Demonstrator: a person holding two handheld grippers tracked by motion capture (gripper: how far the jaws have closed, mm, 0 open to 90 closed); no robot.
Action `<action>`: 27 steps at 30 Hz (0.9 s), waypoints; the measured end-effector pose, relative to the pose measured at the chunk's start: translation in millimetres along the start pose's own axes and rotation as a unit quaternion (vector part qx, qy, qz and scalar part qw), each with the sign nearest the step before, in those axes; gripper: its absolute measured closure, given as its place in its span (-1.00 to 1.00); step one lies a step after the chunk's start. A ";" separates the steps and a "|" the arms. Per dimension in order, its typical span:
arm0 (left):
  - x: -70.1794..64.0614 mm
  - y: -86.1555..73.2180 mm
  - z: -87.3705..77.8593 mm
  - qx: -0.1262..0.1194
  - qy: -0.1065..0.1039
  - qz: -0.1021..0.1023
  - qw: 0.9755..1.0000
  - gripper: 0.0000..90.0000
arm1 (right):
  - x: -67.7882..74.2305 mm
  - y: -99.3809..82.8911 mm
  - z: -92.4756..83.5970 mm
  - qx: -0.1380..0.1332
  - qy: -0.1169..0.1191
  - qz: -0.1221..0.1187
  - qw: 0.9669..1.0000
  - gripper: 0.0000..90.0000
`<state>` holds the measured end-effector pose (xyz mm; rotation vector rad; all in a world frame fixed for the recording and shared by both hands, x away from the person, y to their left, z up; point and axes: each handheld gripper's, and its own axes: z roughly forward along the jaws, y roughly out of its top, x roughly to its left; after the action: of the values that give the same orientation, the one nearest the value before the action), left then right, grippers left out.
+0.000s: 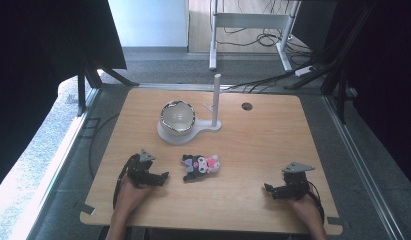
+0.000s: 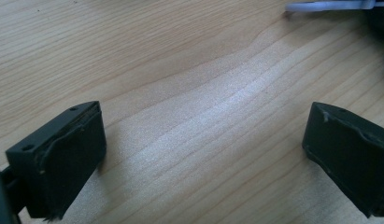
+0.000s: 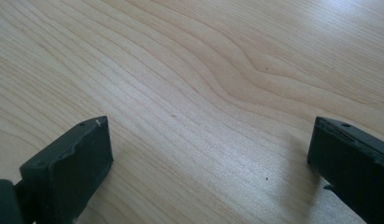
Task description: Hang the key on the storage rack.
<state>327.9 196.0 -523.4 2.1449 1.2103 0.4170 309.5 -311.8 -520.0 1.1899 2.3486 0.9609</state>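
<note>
On the wooden desk (image 1: 273, 135), a small black, white and pink plush toy (image 1: 201, 166) lies near the front centre, between the two claws and clear of both. The left claw (image 1: 162, 177) rests just to the toy's left, its jaws spread wide over bare wood in the left gripper view. The right claw (image 1: 269, 189) sits well apart from the toy near the front right, jaws likewise wide apart and empty. Behind the toy stands a shiny bowl (image 1: 177, 116) on a white base (image 1: 169, 135) with an upright white post (image 1: 216, 100).
</note>
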 end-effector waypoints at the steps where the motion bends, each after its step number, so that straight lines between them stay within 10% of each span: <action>1: 0.1 0.0 0.1 0.000 0.000 0.000 1.000 -1.00 | 0.0 0.0 0.0 0.000 0.000 0.000 1.000 -1.00; 27: 0.3 0.3 0.2 0.000 0.001 -0.002 1.000 -1.00 | 4.8 5.3 -0.7 0.012 0.004 -0.018 1.000 -0.97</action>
<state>328.4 196.0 -523.4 2.1414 1.2152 0.4176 309.3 -306.0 -515.8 1.1507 2.3861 0.9299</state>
